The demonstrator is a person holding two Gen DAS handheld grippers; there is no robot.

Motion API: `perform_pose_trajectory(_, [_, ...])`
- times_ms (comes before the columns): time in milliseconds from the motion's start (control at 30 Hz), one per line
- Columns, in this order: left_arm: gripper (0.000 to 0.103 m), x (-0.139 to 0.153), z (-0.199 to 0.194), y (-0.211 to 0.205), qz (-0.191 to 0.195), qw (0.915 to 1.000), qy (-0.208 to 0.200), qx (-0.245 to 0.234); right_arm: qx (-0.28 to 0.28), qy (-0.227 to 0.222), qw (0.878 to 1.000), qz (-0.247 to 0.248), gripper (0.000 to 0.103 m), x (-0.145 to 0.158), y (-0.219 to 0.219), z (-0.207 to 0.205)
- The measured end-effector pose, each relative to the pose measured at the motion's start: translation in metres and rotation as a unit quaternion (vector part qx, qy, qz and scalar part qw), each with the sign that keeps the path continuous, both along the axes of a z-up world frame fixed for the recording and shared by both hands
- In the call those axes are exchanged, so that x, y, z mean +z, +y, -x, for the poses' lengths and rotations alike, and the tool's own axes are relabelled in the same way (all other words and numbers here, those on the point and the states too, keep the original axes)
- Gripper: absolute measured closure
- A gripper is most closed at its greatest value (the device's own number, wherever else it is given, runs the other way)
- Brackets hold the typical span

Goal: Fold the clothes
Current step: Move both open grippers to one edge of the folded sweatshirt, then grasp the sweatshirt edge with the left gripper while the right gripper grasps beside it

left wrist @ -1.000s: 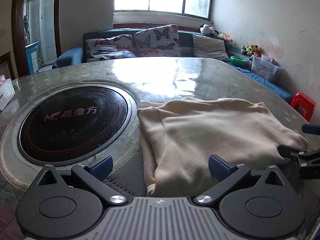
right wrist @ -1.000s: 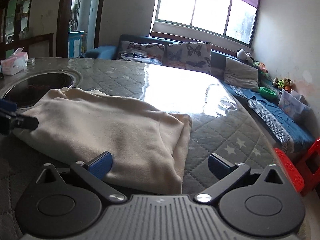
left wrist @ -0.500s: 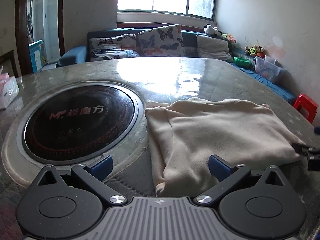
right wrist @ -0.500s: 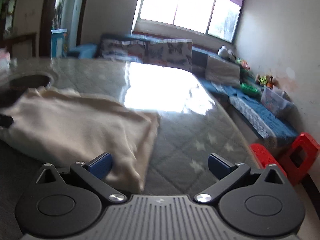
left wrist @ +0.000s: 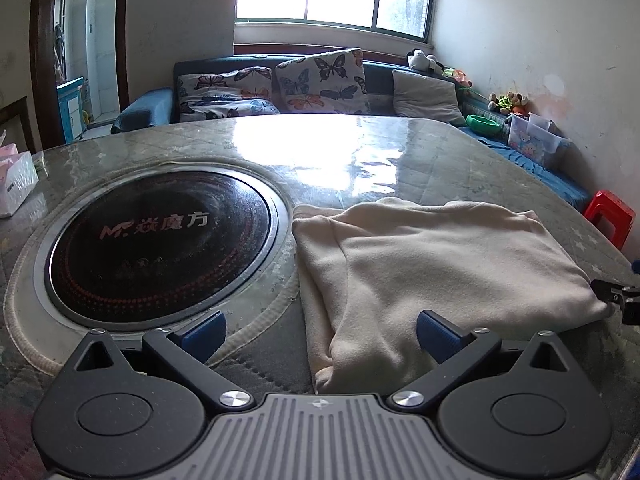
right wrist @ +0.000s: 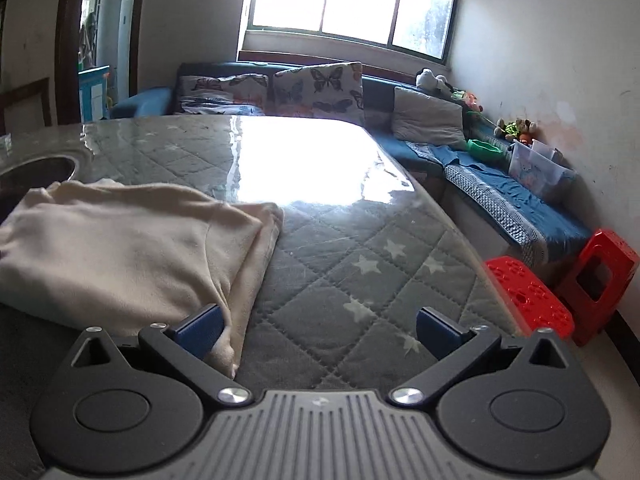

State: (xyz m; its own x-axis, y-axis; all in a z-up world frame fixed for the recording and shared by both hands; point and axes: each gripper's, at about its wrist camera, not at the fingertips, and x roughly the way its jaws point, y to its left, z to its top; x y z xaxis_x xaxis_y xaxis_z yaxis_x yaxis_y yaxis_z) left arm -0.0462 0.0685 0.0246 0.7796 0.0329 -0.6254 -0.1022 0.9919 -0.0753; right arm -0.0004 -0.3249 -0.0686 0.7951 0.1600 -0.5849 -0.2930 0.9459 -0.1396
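A cream garment (left wrist: 432,272) lies folded into a rough rectangle on the glass-topped table (left wrist: 340,148). It also shows in the right wrist view (right wrist: 120,248), at the left. My left gripper (left wrist: 322,330) is open and empty, just short of the garment's near left corner. My right gripper (right wrist: 318,330) is open and empty over the quilted tabletop (right wrist: 360,272), with its left fingertip (right wrist: 200,328) beside the garment's near right corner. The right gripper's tip (left wrist: 618,300) shows at the right edge of the left wrist view.
A round black cooktop (left wrist: 156,240) is set into the table left of the garment. A tissue box (left wrist: 14,188) stands at the far left. Red stools (right wrist: 560,284) stand off the table's right edge. A sofa with cushions (left wrist: 320,84) runs behind the table.
My right gripper has swung to the right, away from the garment, which now sits at the left of its view. My left gripper has drawn back slightly. Both stay open.
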Motion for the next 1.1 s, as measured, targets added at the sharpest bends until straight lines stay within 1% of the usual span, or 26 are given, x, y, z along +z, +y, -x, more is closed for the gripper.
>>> perform_pose_trajectory(133, [0.000, 0.003, 0.004, 0.004, 0.004, 1.0000, -0.004, 0.007, 0.025, -0.021, 0.999, 0.004, 0.000, 0.016, 0.008, 0.005])
perform_pose_trajectory(200, [0.000, 0.002, 0.004, 0.006, 0.003, 0.9999, 0.000, 0.013, 0.052, -0.028, 0.998, 0.003, 0.000, 0.024, 0.018, 0.008])
perform_pose_trajectory(400, [0.000, -0.007, 0.004, 0.014, 0.011, 0.9995, 0.012, 0.026, 0.121, -0.036, 0.992, 0.011, 0.000, 0.029, 0.054, 0.016])
perform_pose_trajectory(500, [0.000, -0.005, 0.008, 0.018, 0.017, 0.9995, 0.007, 0.027, 0.147, -0.034, 0.988, 0.015, 0.000, 0.029, 0.069, 0.019])
perform_pose_trajectory(667, [0.000, -0.003, 0.013, 0.028, 0.033, 0.9988, 0.001, 0.036, 0.212, -0.036, 0.976, 0.027, 0.000, 0.033, 0.104, 0.027])
perform_pose_trajectory(833, [0.000, -0.008, 0.015, 0.032, 0.040, 0.9985, 0.000, 0.037, 0.265, -0.034, 0.963, 0.047, 0.004, 0.031, 0.134, 0.035])
perform_pose_trajectory(933, [0.000, -0.009, 0.013, 0.026, 0.020, 0.9994, 0.002, 0.028, 0.289, -0.036, 0.955, 0.055, 0.005, 0.030, 0.147, 0.041])
perform_pose_trajectory(1033, [0.000, -0.006, 0.012, 0.031, 0.033, 0.9990, 0.004, 0.031, 0.304, -0.038, 0.950, 0.061, 0.006, 0.030, 0.152, 0.046])
perform_pose_trajectory(1100, [0.000, 0.000, 0.014, 0.036, 0.035, 0.9986, -0.002, 0.039, 0.315, -0.035, 0.946, 0.065, 0.007, 0.032, 0.155, 0.049])
